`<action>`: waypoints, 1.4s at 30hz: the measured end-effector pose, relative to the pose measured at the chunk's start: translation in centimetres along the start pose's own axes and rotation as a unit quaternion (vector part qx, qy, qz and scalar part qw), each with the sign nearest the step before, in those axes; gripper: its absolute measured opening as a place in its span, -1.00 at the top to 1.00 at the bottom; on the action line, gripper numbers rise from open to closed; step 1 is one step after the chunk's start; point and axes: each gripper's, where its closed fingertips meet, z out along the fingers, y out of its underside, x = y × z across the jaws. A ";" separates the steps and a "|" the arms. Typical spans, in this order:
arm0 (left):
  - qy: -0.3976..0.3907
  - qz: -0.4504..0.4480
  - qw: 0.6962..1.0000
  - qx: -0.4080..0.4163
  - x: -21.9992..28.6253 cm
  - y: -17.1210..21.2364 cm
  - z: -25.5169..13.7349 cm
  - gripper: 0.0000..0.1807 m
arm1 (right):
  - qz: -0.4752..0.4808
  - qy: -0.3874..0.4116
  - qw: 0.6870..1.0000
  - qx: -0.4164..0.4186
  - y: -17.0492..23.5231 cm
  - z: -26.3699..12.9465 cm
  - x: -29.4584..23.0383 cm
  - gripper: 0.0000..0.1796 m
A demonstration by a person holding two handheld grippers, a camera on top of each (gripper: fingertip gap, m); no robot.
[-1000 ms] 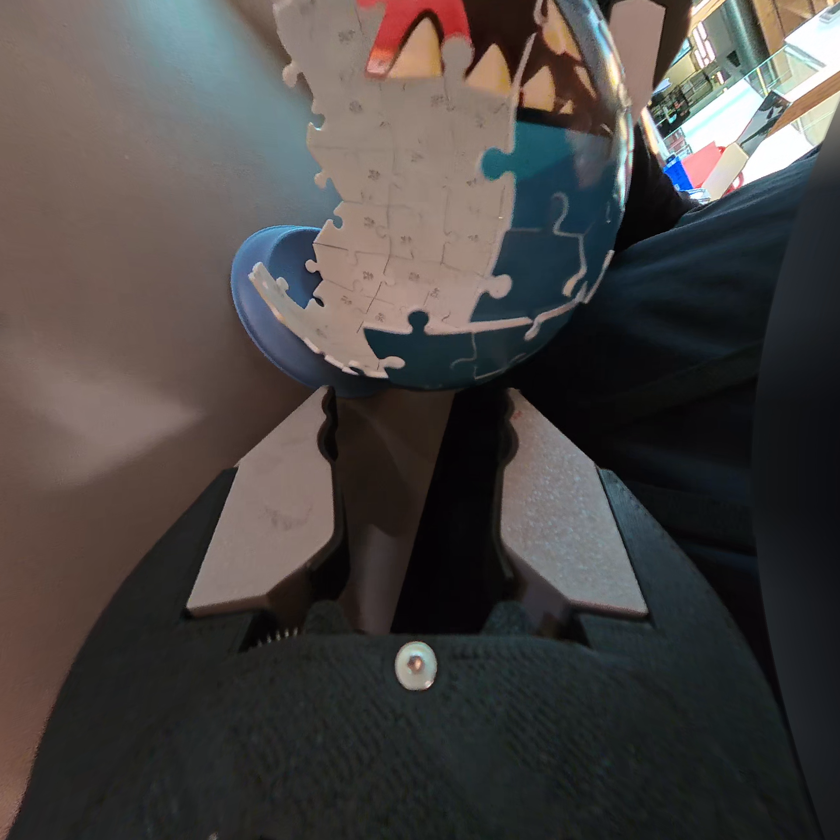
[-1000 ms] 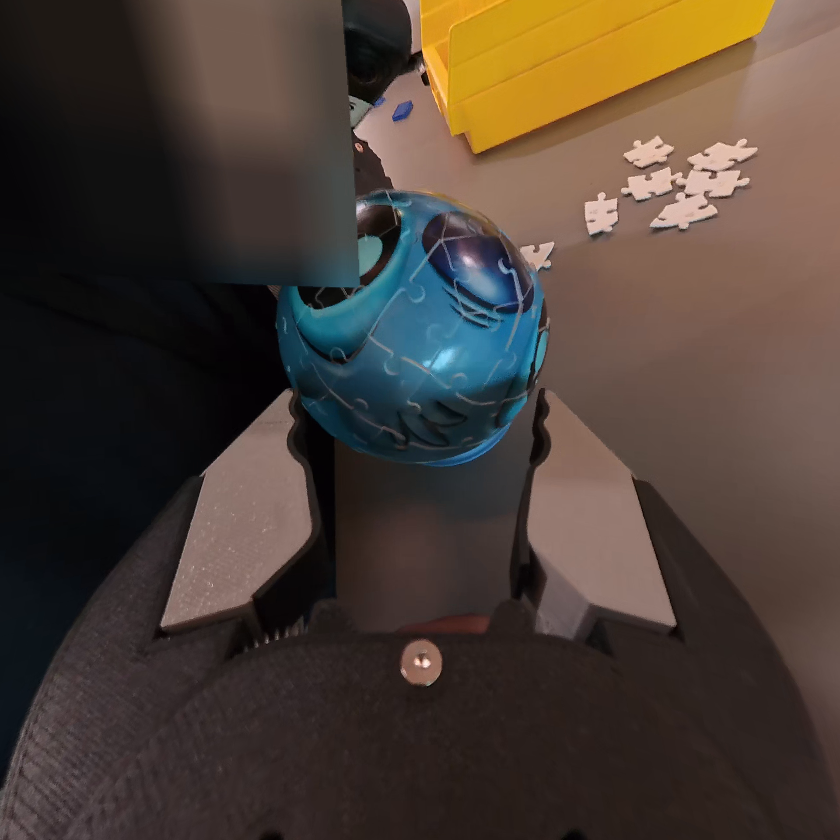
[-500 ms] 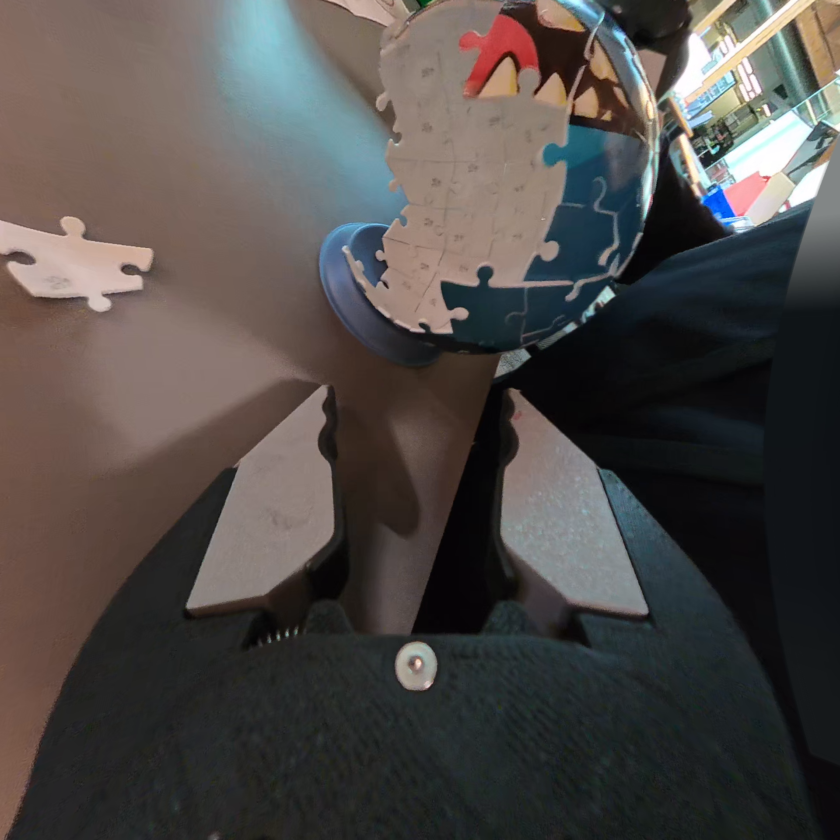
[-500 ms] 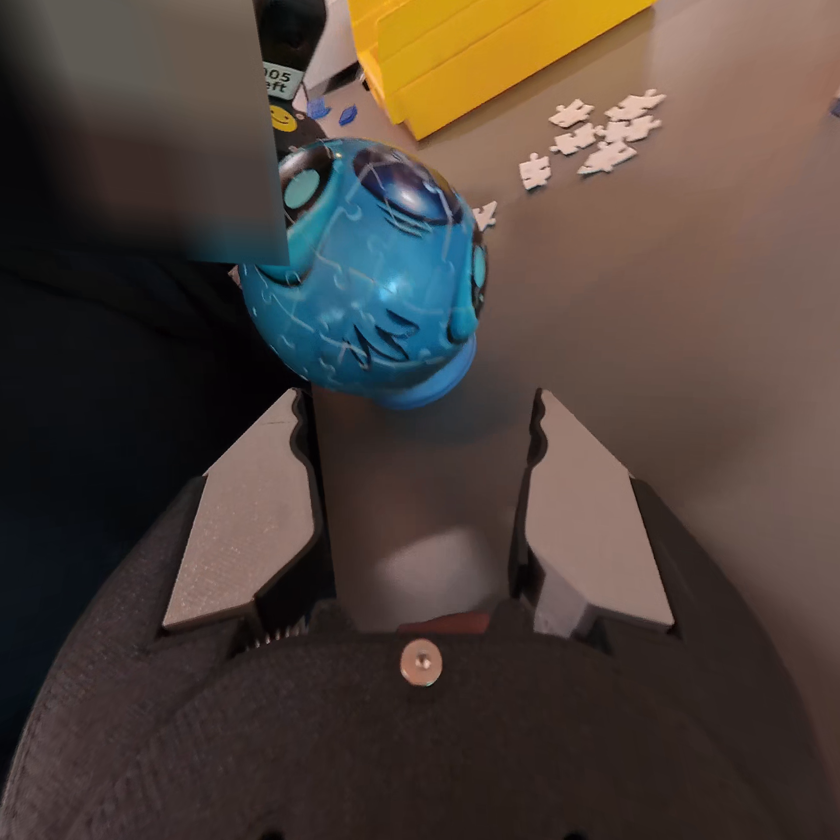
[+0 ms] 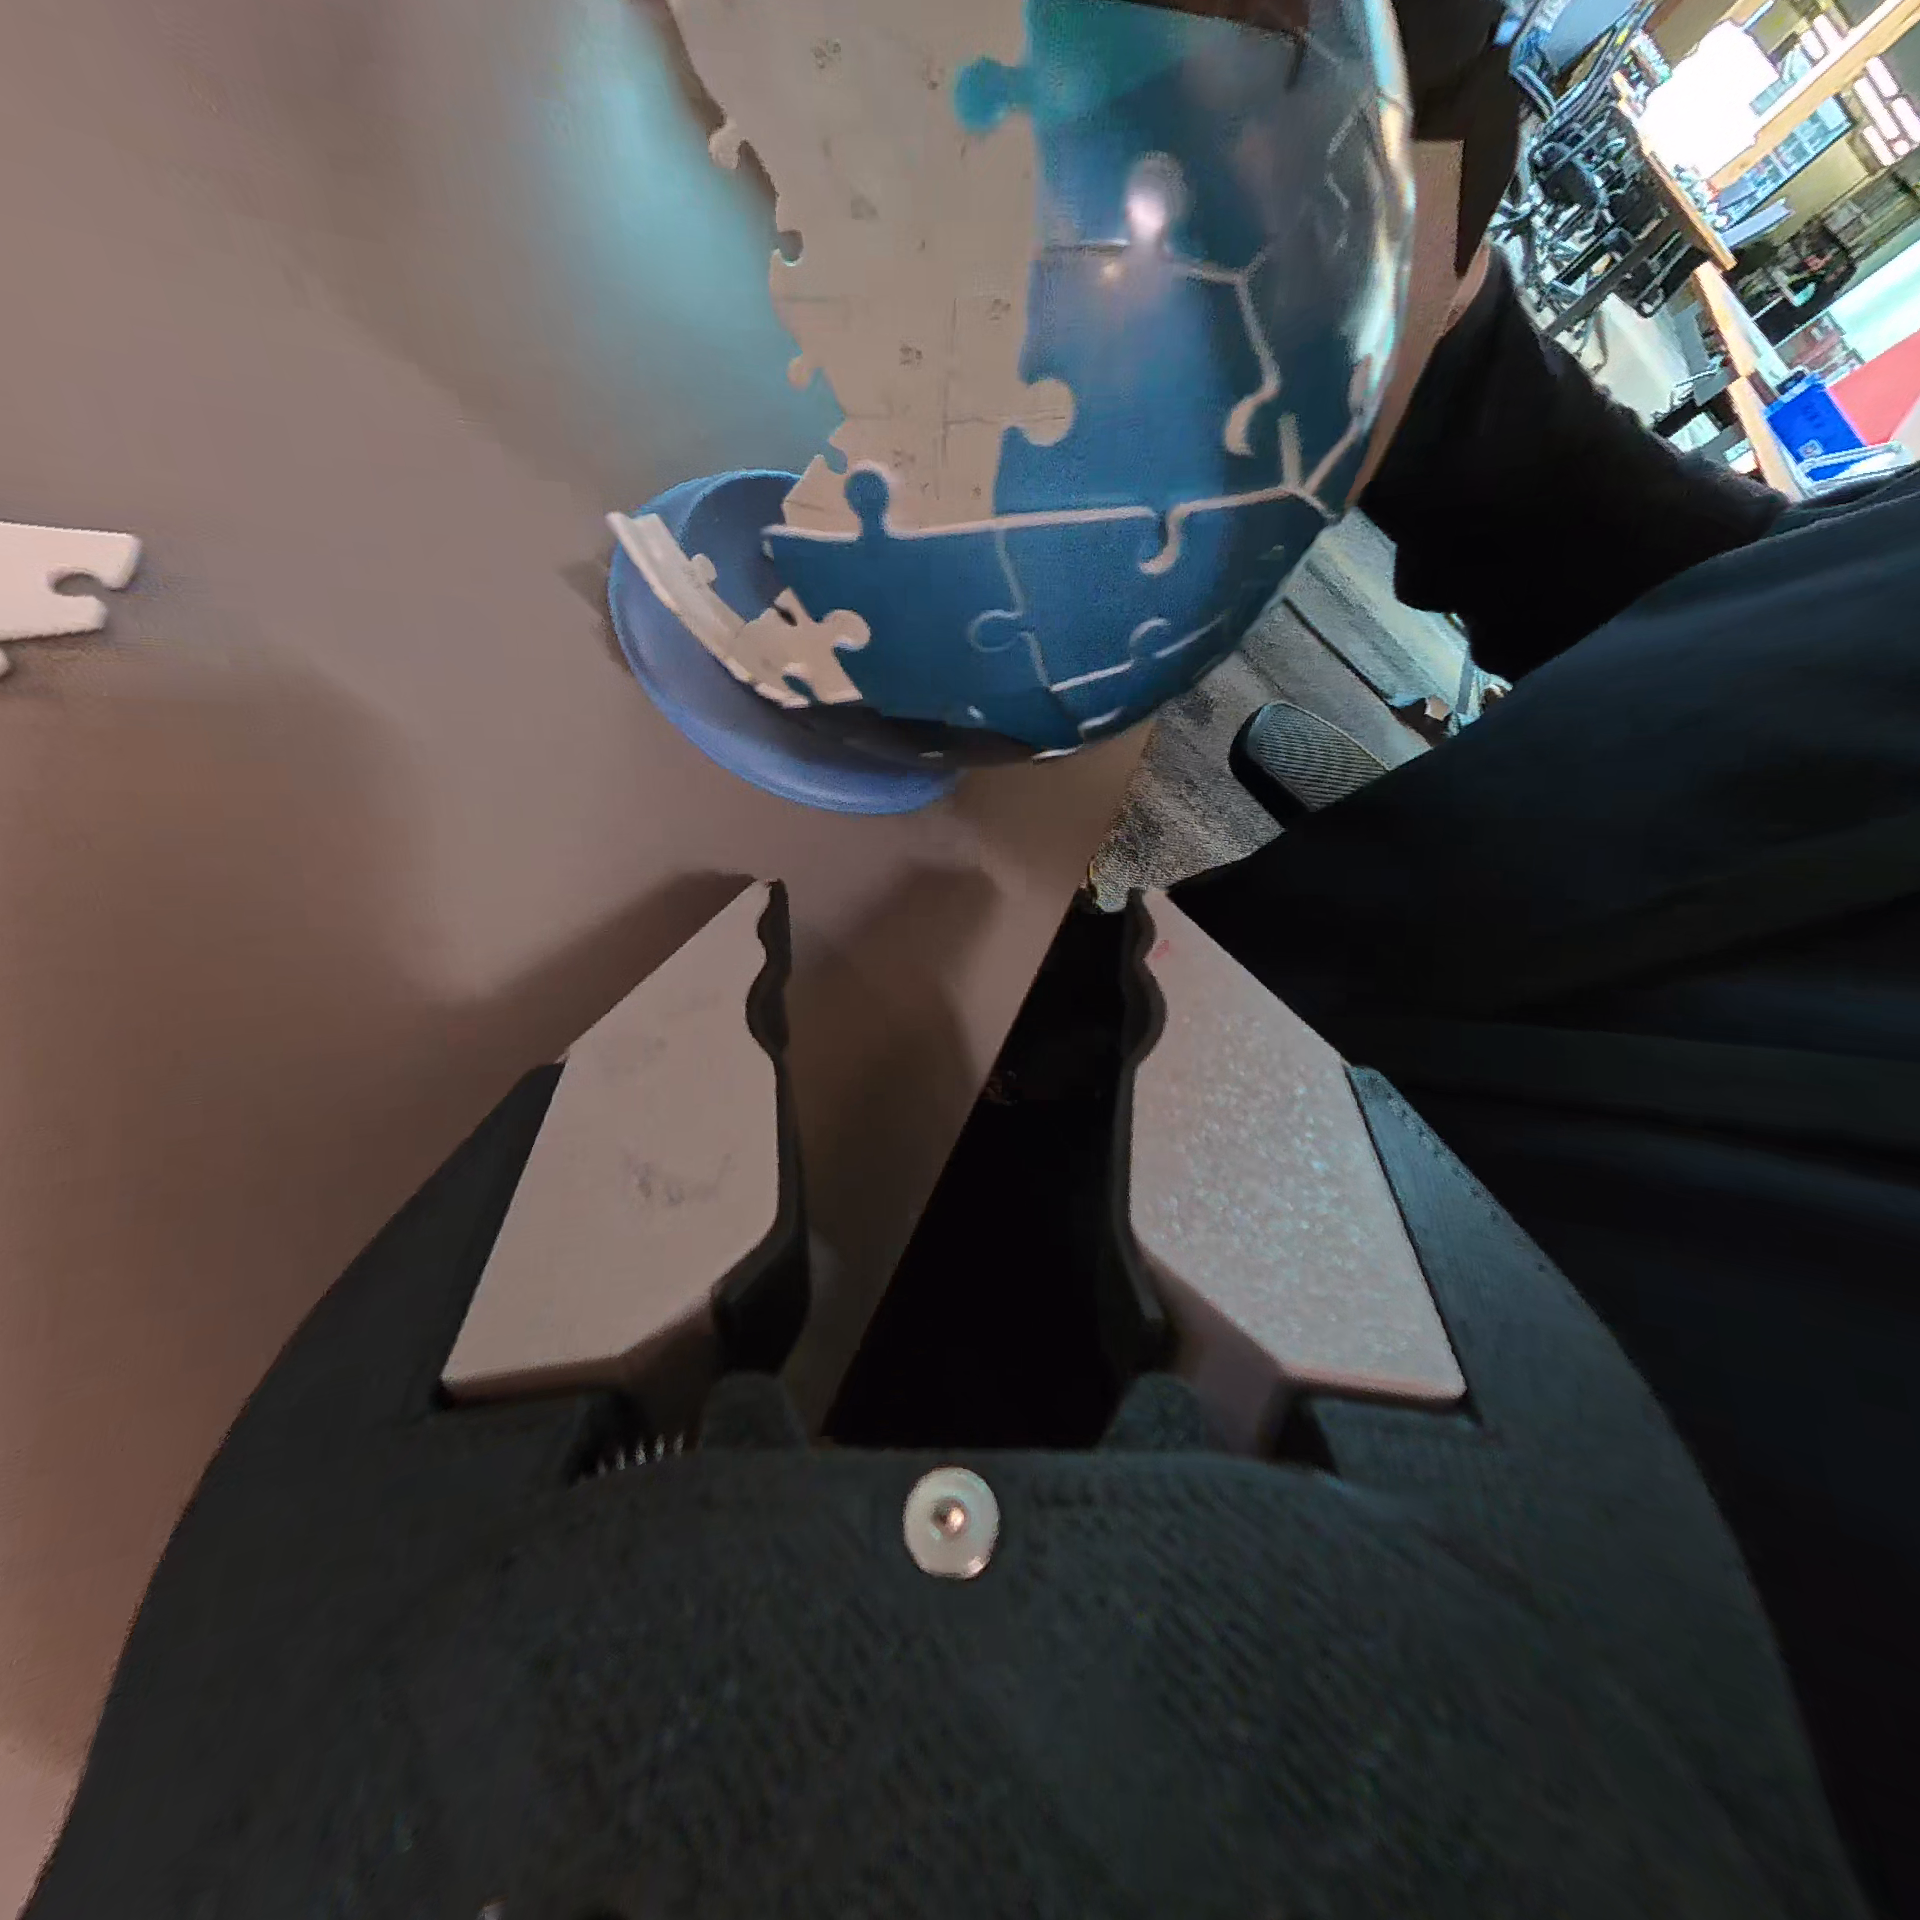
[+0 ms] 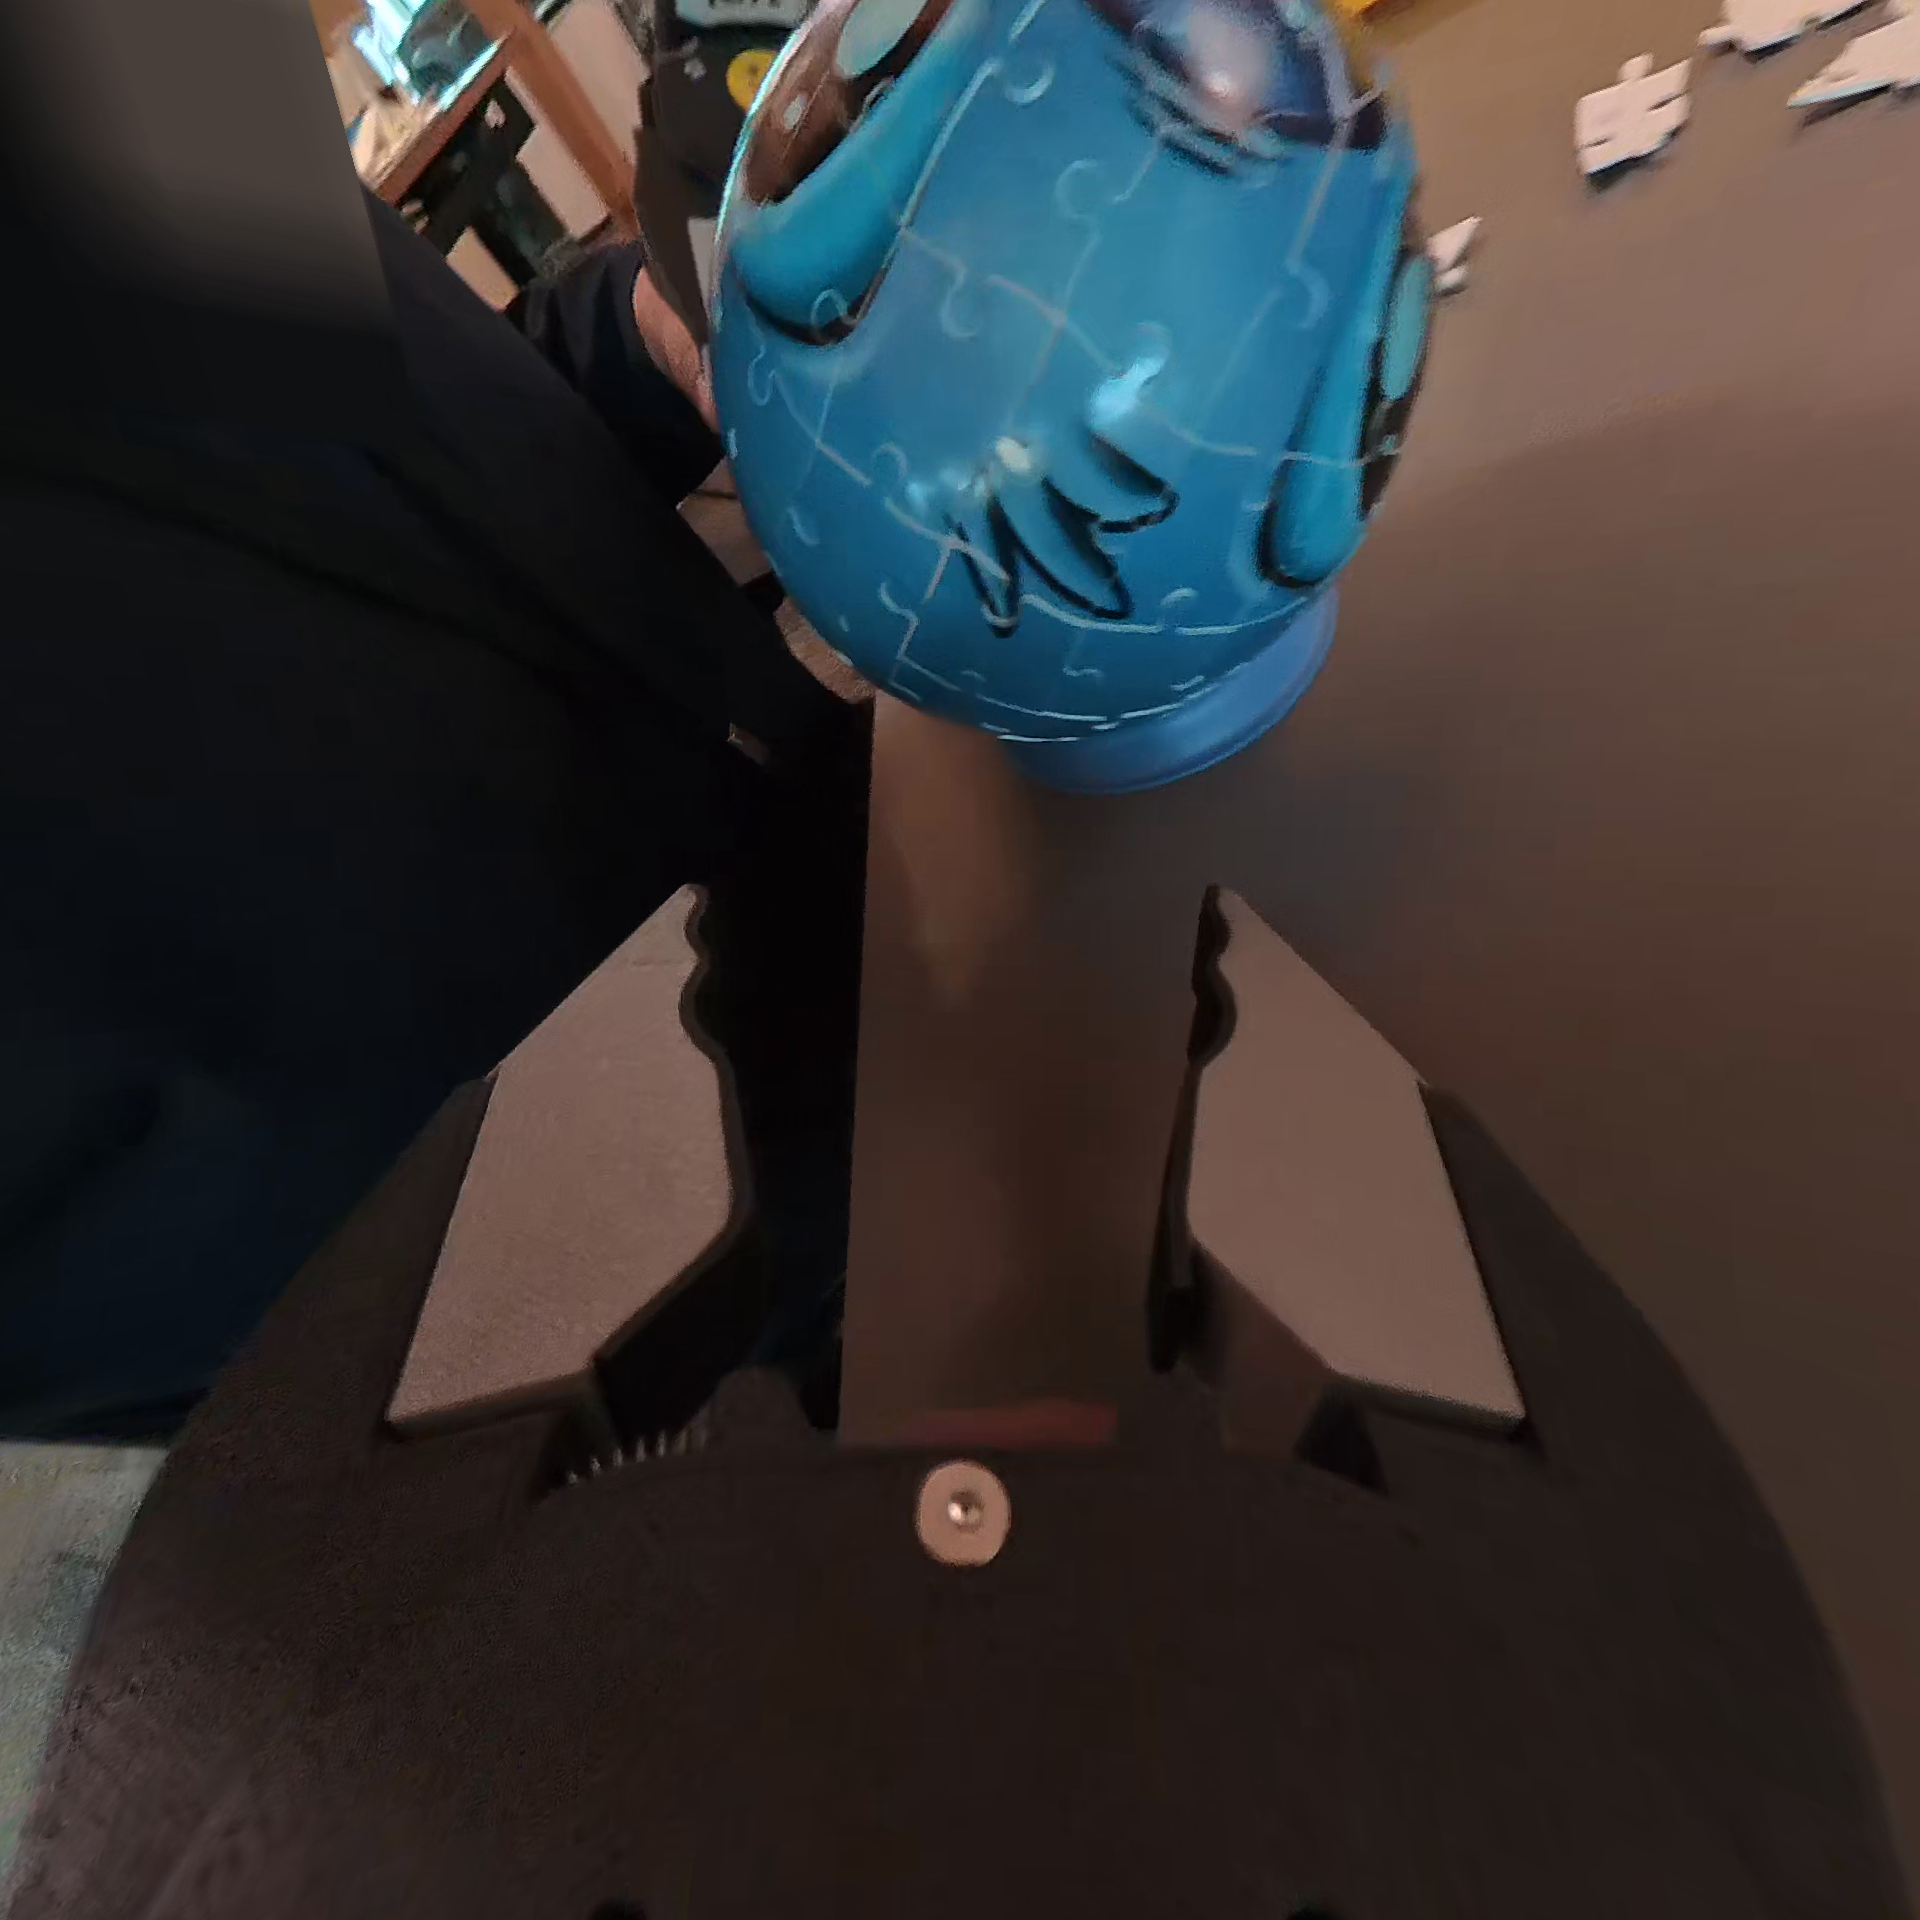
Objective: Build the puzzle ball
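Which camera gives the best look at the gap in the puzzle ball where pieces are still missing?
The left wrist view: the puzzle ball faces it with its open side, showing the pale inner backs of pieces and the jagged edge. The right wrist view shows only the ball's closed, printed blue outside on its blue stand.

Both wrist cameras are looking forward along their own open fingers, close above the table [image 5: 260,831], sharing the puzzle ball [image 5: 1091,468] [image 6: 1060,364] at upper centre from opposite sides.

Puzzle ball [image 6: 1049,343]: glossy blue outside, matt white inside [image 5: 914,260]. Ring stand [image 5: 717,727]: smooth blue plastic. Surface [image 5: 312,416]: matt grey-brown, smooth. Claw fingers [image 5: 644,1164]: grainy grey plastic; housing rough black. Screw [image 5: 951,1522]: shiny metal.
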 end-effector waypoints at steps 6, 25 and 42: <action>-0.056 0.030 0.998 -0.008 -1.2 0.2 -0.8 0.19 | -0.022 -0.003 0.999 -0.024 0.1 1.7 -0.6 -0.02; -0.166 0.085 0.982 -0.031 -13.4 -6.8 -4.9 0.36 | -0.037 0.090 0.995 -0.001 -5.2 -3.0 7.4 0.20; -0.194 0.133 0.963 -0.132 -14.0 -5.6 -1.1 0.37 | -0.091 -0.011 0.996 -0.017 -9.4 1.3 10.0 0.20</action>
